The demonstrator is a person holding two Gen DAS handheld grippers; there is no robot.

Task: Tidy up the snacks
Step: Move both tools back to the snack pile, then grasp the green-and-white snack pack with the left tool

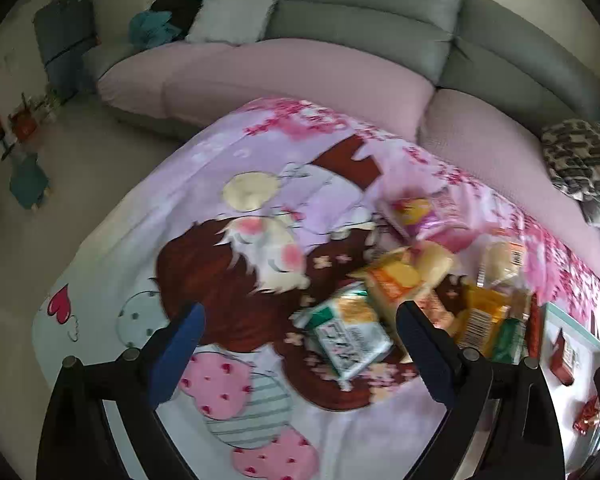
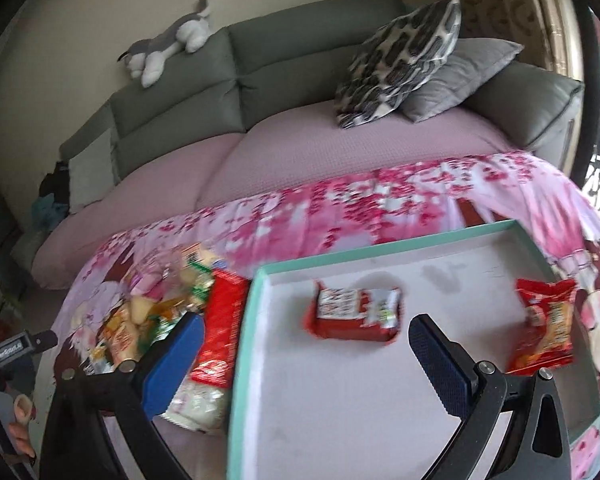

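A grey-green upholstered sofa [image 2: 300, 40] with a dusty-pink seat cover runs across the back of both views; in front of it lies a pink cartoon-print cloth [image 1: 236, 240] with blossoms, hearts and a brown-haired figure, spread over a worktop whose own surface is hidden; on the sofa seat a black-and-white patterned cushion [image 2: 400, 64] leans against a plain grey cushion [image 2: 460, 80], and a grey-and-white plush dog [image 2: 168, 40] lies along the backrest.

On the cloth, at the right side, sits a shallow white cardboard tray with a mint-green rim [image 2: 244, 344]; inside it lie a red snack packet with a white label [image 2: 356, 312], near the far wall, and a red-and-orange crinkled snack bag [image 2: 548, 324], at the tray's right edge, the two well apart; just outside the tray's left wall a long red foil packet [image 2: 220, 328] lies touching it.

Further left is a loose heap of mixed snack packets [image 1: 440, 280] in yellow, orange, pink and green; at its near edge a green-and-white wrapped packet [image 1: 348, 332] lies flat on the cloth.

The left tool [image 1: 300, 340] hangs above that green-and-white packet, blue-padded fingers spread wide and grasping nothing; the right tool [image 2: 308, 344] hangs over the tray, fingers likewise released and empty.
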